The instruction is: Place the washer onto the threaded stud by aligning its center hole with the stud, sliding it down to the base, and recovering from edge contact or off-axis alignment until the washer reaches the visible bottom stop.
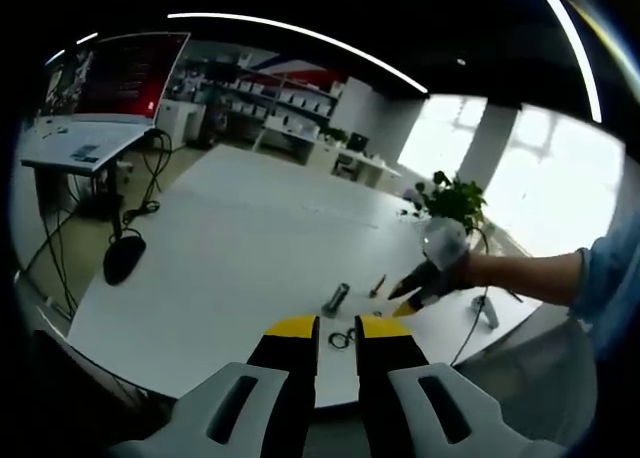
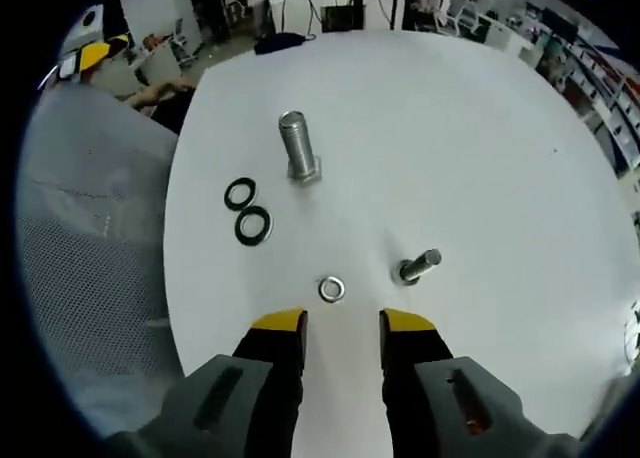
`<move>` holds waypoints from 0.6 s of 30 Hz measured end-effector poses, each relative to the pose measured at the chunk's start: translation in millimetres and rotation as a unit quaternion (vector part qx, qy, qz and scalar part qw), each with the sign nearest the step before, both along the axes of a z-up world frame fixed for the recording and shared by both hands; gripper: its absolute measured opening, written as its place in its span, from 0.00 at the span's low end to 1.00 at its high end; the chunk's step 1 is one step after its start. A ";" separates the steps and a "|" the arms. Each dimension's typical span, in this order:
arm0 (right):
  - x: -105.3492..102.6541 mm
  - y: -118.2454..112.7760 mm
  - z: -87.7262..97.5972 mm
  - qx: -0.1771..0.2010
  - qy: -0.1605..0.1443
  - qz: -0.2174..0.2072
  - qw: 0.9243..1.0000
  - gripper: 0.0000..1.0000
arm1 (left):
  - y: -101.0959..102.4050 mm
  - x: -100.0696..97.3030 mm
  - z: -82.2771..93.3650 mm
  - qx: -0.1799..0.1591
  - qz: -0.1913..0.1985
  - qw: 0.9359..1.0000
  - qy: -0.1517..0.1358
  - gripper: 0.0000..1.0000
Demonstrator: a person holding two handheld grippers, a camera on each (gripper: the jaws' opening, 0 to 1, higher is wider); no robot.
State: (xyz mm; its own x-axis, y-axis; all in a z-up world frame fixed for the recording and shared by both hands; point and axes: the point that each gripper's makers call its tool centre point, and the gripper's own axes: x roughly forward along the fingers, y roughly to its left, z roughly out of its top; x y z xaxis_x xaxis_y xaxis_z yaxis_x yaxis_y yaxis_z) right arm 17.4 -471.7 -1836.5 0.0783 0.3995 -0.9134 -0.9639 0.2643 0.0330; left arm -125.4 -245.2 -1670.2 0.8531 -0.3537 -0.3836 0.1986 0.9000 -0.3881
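On table, left gripper view: left gripper jaws apart, empty, held back near edge; right gripper beyond, over parts; black rings just ahead.

Right gripper view: right gripper jaws apart, empty. Washer flat just ahead, untouched. Large stud upright, bare; small bolt lying. Judgement: nothing done; pick, align, slide remain.

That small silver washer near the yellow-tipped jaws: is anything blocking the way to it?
Nothing visible does. In the right gripper view the small washer lies on bare white table just ahead of the open right gripper. The small stud stands off to one side.
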 end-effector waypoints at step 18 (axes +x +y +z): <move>-23.8 -5.5 -16.7 -0.096 -0.004 0.099 0.990 0.31 | 0.3 -0.3 1.6 -0.002 0.004 1.000 -0.004 0.12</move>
